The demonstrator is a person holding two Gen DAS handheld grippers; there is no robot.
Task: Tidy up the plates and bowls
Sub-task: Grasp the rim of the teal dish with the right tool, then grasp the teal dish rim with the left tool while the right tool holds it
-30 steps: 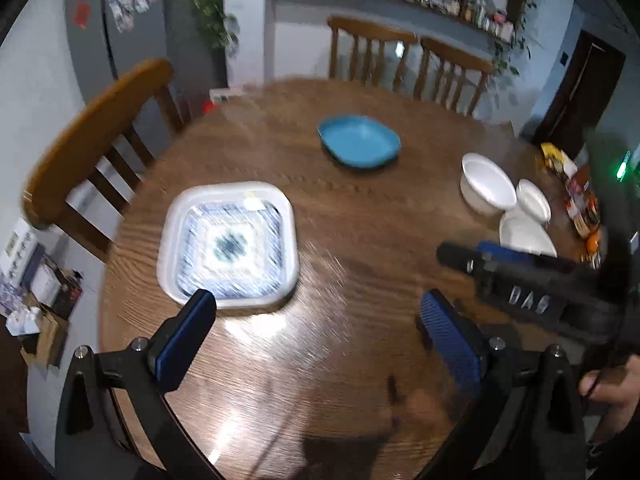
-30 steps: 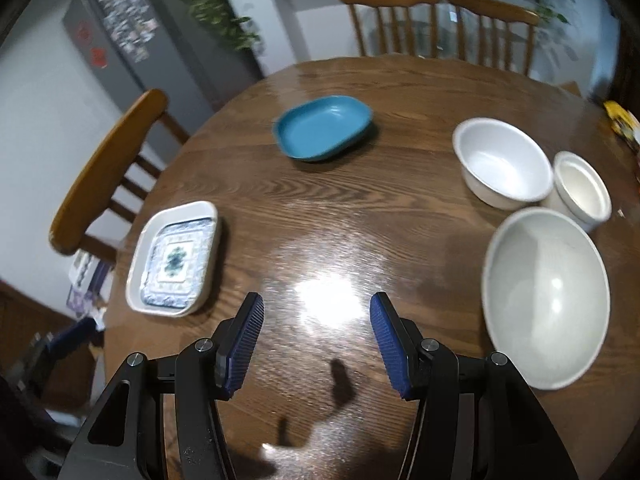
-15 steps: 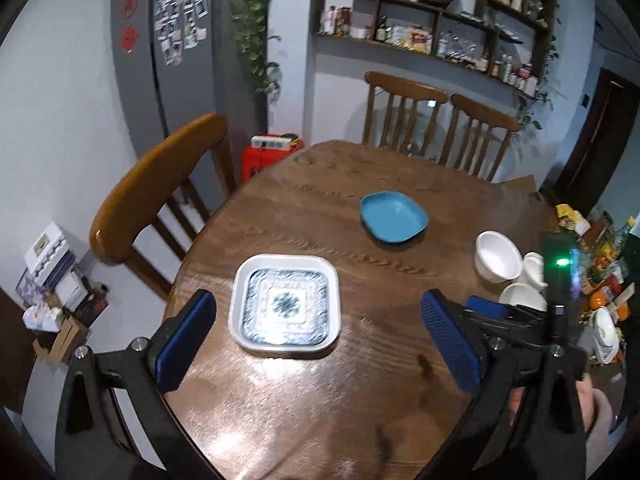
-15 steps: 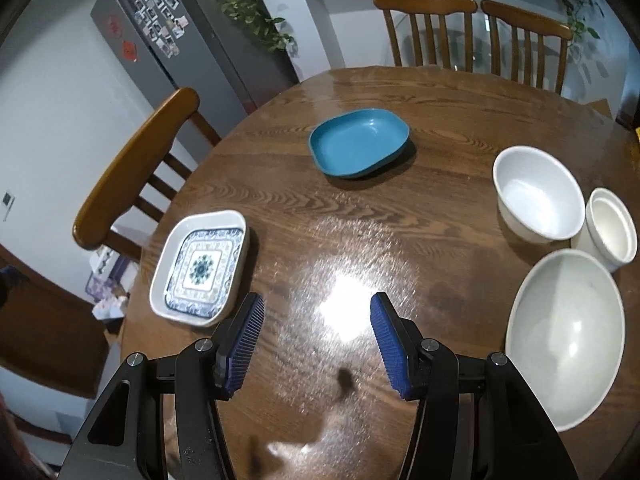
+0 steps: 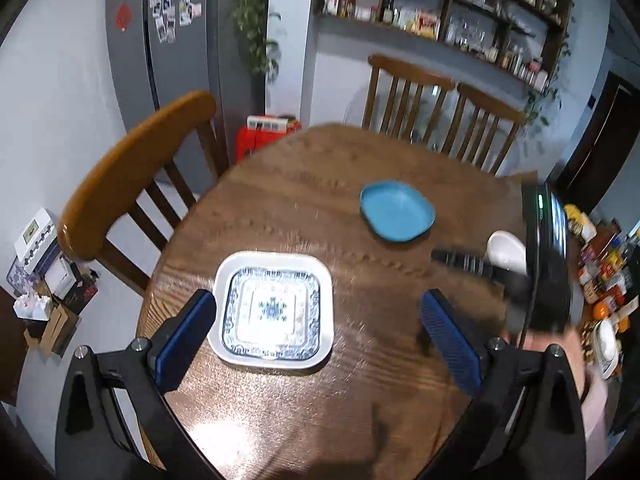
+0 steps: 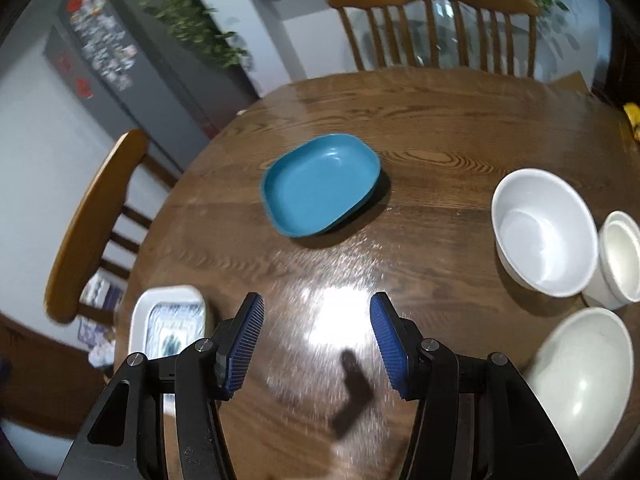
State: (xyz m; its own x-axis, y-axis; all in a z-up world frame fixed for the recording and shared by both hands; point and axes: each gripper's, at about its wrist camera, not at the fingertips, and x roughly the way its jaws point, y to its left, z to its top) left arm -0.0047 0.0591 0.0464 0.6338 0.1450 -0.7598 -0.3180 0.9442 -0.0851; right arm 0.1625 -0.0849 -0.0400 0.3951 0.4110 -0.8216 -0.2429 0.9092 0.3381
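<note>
A white square plate with a blue pattern (image 5: 275, 309) lies on the round wooden table (image 5: 304, 184), just ahead of my open, empty left gripper (image 5: 318, 334). A blue dish (image 5: 396, 210) lies further back. In the right wrist view the blue dish (image 6: 320, 185) is ahead of my open, empty right gripper (image 6: 316, 344), the patterned plate (image 6: 168, 320) is at its left, and three white bowls sit at the right: a medium one (image 6: 542, 232), a small one (image 6: 620, 254) and a large one (image 6: 584, 376). The right gripper's body (image 5: 536, 264) shows in the left view.
Wooden chairs stand at the table's left (image 5: 132, 168) and far side (image 5: 440, 108). A grey fridge (image 5: 168, 40) and wall shelves (image 5: 440, 12) lie behind. Groceries clutter the floor at the right (image 5: 604, 272).
The left gripper has dropped and moved closer to the patterned plate. The right gripper has moved forward and lower, towards the blue dish. Both stay open.
</note>
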